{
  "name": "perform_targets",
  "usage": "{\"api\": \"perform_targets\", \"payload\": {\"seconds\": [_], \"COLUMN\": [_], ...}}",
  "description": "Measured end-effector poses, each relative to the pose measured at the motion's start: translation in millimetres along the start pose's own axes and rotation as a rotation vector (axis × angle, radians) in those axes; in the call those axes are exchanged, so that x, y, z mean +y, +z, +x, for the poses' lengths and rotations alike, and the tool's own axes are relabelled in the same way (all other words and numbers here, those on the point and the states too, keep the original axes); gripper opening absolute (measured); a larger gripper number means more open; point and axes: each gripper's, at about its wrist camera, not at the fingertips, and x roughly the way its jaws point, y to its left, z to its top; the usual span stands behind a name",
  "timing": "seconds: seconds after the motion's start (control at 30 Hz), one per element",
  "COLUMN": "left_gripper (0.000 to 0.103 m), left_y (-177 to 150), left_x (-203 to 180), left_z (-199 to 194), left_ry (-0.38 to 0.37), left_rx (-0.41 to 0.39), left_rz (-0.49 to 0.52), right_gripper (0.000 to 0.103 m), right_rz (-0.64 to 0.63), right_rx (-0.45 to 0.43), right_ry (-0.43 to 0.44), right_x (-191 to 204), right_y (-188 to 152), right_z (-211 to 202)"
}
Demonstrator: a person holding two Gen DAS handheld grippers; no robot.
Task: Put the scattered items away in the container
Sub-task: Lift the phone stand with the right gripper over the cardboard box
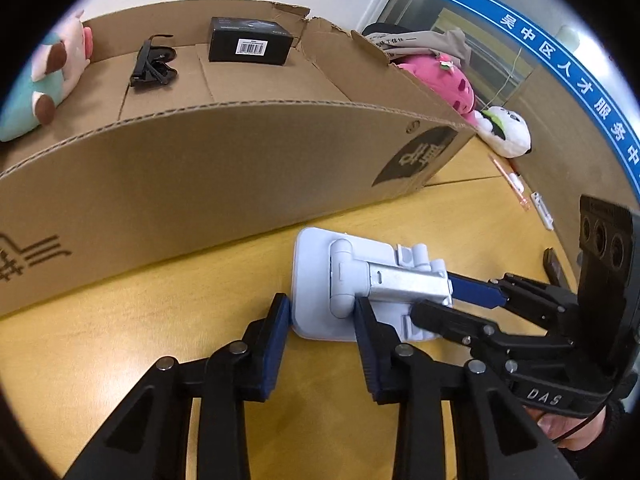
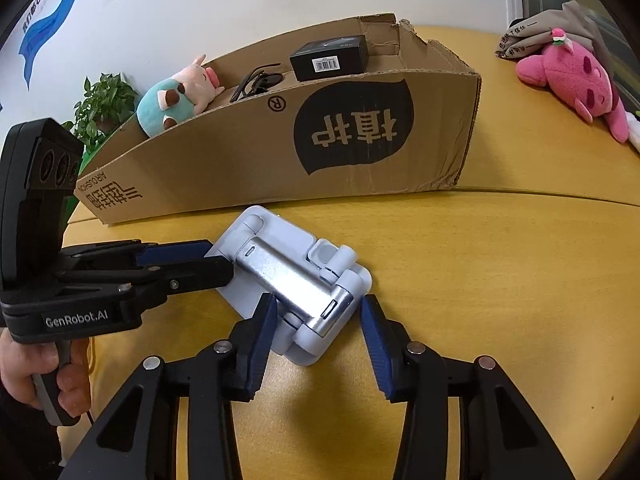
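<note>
A white and silver folding phone stand lies flat on the yellow table, close in front of the cardboard box. It also shows in the right wrist view. My left gripper is open, its jaws on either side of the stand's base end. My right gripper is open around the stand's hinge end. In the left wrist view the right gripper comes in from the right. The box holds a plush cow, black sunglasses and a black carton.
A pink plush and a grey cloth bag lie on the table right of the box. A white panda plush and pens lie beyond the box. A potted plant stands behind it.
</note>
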Motion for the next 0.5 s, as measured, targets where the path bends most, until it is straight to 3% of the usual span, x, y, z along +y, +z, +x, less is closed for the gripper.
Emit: {"api": "perform_targets", "payload": {"seconds": [0.17,0.27,0.5], "left_gripper": [0.029,0.024,0.024], "left_y": [-13.0,-15.9,-10.2], "left_x": [0.0,-2.1,-0.6], "left_z": [-13.7,-30.9,-64.9], "left_ry": [-0.017,-0.024,-0.014], "left_rx": [-0.007,-0.041,-0.114], "left_rz": [-0.036,-0.043,-0.063], "right_gripper": [0.041,0.038,0.036], "right_rz": [0.006,0.002,-0.007], "right_rx": [-0.026,-0.044,-0.090], "right_ry": [0.017,0.030,0.047], "right_x": [3.9,6.5,23.1], "right_y": [-3.3,-0.2,13.6], "right_z": [-8.6,-13.5,-29.2]}}
